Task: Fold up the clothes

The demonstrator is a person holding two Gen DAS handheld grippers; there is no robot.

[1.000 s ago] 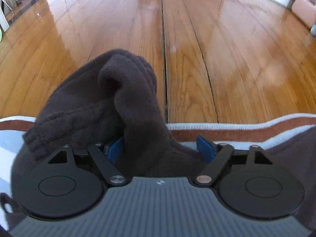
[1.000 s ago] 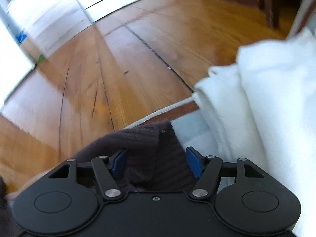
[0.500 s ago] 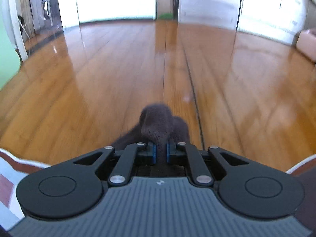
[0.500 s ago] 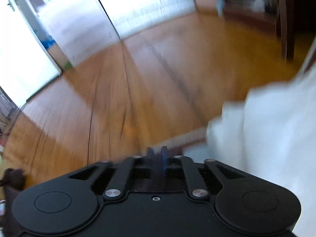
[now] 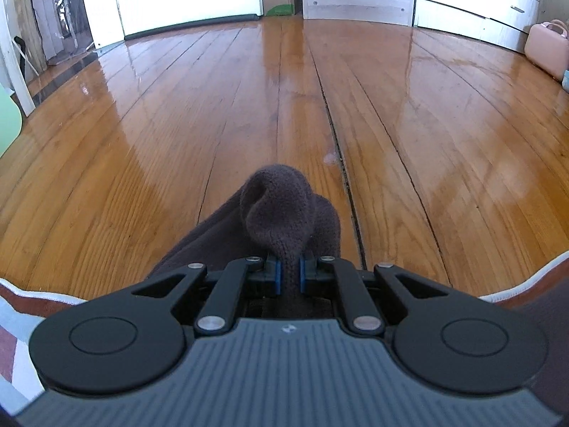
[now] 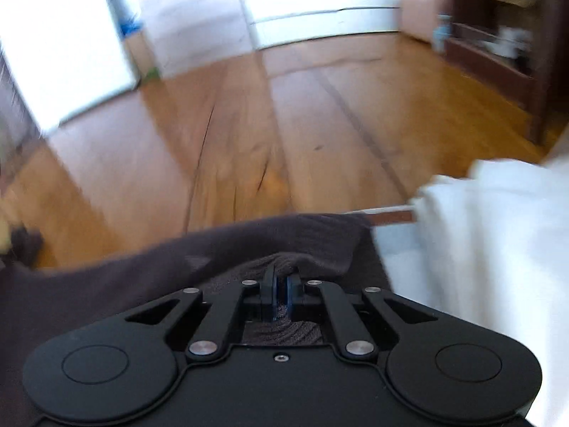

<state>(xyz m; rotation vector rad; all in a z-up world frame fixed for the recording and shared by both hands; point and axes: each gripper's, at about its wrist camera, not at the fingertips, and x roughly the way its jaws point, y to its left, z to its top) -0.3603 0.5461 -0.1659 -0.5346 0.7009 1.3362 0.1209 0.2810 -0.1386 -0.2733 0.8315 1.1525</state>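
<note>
A dark brown knitted garment (image 5: 277, 213) bulges up in front of my left gripper (image 5: 288, 275), whose blue pads are shut on a fold of it. In the right wrist view the same brown garment (image 6: 142, 267) stretches across the lower picture as a taut edge. My right gripper (image 6: 281, 290) is shut on a pinch of that knit, lifted above the floor. This view is blurred by motion. Most of the garment hangs below both grippers, out of sight.
A polished wooden floor (image 5: 284, 106) fills the room ahead. A blue, white and red-brown mat edge (image 5: 21, 306) lies below. White folded cloth (image 6: 498, 249) sits at the right. A pink case (image 5: 547, 49) and a dark shelf unit (image 6: 505, 46) stand by the far walls.
Both grippers went from open around the garment to shut on it and rose; the left lifted a bunch of knit, the right pulled an edge up and swung sideways.
</note>
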